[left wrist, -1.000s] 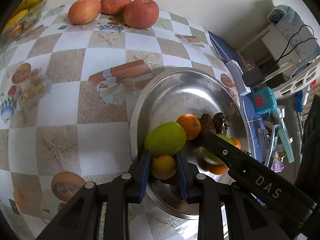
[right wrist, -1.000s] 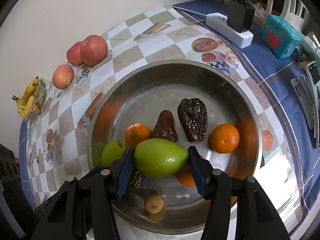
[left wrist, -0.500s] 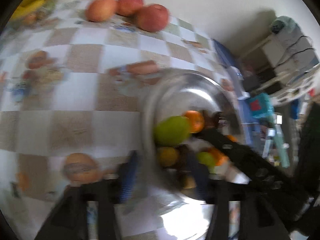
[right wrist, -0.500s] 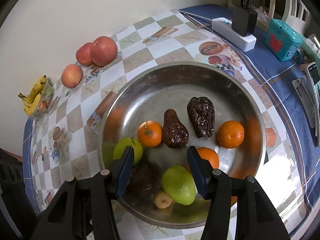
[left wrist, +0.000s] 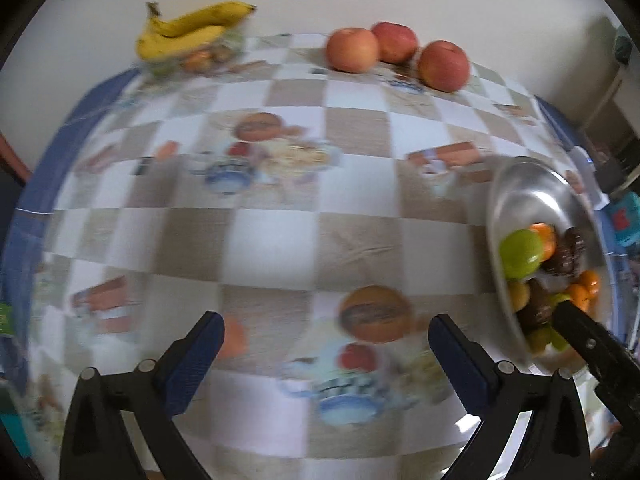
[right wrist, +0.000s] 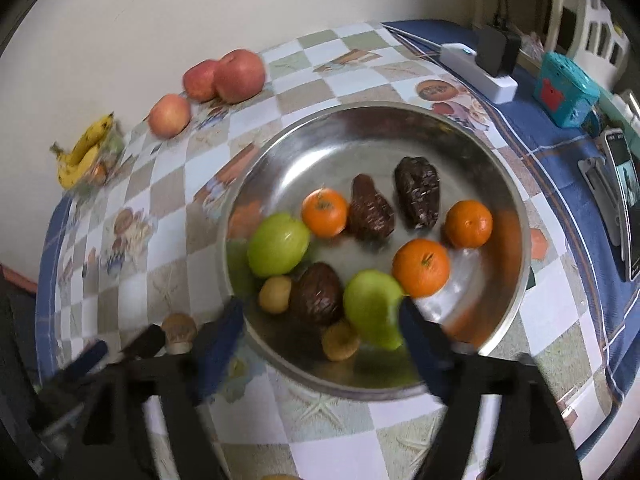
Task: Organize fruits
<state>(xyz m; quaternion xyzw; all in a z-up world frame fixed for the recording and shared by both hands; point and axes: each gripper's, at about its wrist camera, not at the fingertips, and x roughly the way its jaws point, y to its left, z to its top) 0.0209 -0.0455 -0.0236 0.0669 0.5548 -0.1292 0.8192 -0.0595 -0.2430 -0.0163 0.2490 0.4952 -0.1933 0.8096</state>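
The fruits in the steel bowl (right wrist: 516, 184) look settled, so the three apples (left wrist: 394, 54) and bananas (left wrist: 188, 28) along the desk's (left wrist: 276, 240) far wall edge lie ahead of the left gripper (left wrist: 326, 354), jaws just spread wide and empty, nearer than the right gripper (right wrist: 320, 332), likewise just opened and empty.

At the right edge of the left wrist view, the steel bowl (left wrist: 516, 184) is blurred, its fruit indistinct.
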